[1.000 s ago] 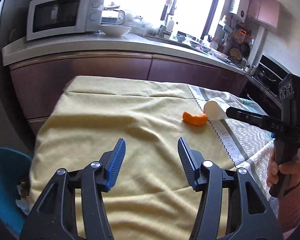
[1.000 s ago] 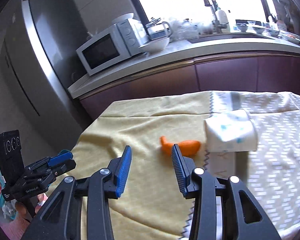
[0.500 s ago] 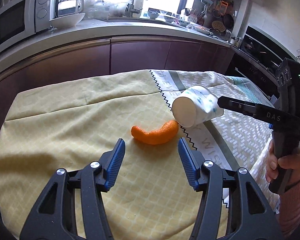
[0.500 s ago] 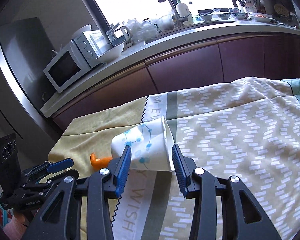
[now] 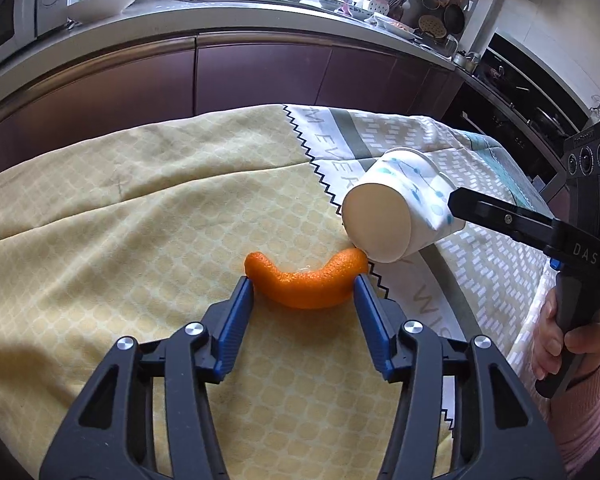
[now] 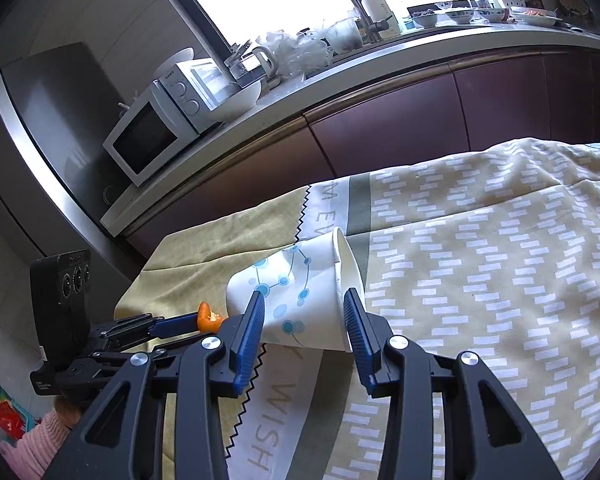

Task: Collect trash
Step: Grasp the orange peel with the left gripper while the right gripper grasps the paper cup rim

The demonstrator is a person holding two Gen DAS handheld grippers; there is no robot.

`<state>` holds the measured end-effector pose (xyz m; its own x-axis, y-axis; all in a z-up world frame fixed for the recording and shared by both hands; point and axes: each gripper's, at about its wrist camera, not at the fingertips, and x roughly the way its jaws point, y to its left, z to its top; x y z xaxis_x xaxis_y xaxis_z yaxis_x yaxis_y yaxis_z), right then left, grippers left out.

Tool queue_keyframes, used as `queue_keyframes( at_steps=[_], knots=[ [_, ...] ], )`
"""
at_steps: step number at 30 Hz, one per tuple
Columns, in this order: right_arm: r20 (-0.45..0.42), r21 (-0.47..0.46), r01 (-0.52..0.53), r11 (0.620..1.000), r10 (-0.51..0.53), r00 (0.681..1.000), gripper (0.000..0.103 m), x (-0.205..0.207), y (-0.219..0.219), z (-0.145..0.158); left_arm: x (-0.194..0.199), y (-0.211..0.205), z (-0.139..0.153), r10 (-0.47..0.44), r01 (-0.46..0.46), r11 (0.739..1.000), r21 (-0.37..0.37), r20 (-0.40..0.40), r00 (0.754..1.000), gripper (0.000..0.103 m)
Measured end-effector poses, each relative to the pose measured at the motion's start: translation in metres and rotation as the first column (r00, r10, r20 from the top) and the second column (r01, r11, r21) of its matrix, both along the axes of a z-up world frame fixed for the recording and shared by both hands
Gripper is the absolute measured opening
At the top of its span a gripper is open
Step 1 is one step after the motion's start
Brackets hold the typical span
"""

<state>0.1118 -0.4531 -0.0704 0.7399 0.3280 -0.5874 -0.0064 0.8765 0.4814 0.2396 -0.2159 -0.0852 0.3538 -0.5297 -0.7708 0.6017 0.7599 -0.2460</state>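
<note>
A curved orange peel point(image 5: 306, 280) lies on the yellow tablecloth point(image 5: 140, 220). My left gripper point(image 5: 304, 284) is open with its blue pads point(image 5: 236, 320) on either side of the peel. A white paper cup with a blue dot pattern point(image 5: 396, 212) lies on its side, its base touching the peel's right end. My right gripper point(image 6: 304, 312) is open with the cup point(image 6: 300, 292) between its fingers. The peel also shows in the right wrist view point(image 6: 208, 316), left of the cup.
The cloth-covered table point(image 6: 480, 280) stands before a kitchen counter with dark purple cabinets point(image 5: 260, 68). A microwave point(image 6: 148, 136) and a white bowl point(image 5: 104, 4) sit on the counter. An oven point(image 5: 520, 92) is at the right.
Both grippers have moved forward. The left now straddles the orange peel; the right now straddles the paper cup. Both stayed open.
</note>
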Motion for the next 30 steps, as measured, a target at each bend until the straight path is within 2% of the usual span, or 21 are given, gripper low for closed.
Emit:
queue_keyframes(
  at_steps=[3,11,24,30],
  knots=[
    [0.001,0.004,-0.018,1.000,0.018,1.000,0.025,0.000,0.002,0.000,-0.002,-0.001,0.001,-0.001,0.001,1.000,0.005,0.011,1.000,0.045],
    [0.025,0.029,-0.066,0.997,0.065,0.998,0.010,-0.007,0.012,0.003,-0.019,0.001,0.009,-0.013,0.013,1.000,0.000,0.045,0.999,0.031],
    [0.074,0.081,-0.110,0.991,0.104,0.992,0.002,-0.020,0.037,0.011,-0.050,0.046,0.022,0.057,-0.054,0.997,-0.053,0.051,0.997,0.027],
    [0.098,0.097,-0.125,0.987,0.115,0.988,0.002,-0.028,0.046,0.018,-0.069,0.077,0.038,0.105,-0.099,0.992,-0.073,0.091,0.990,0.027]
  ],
)
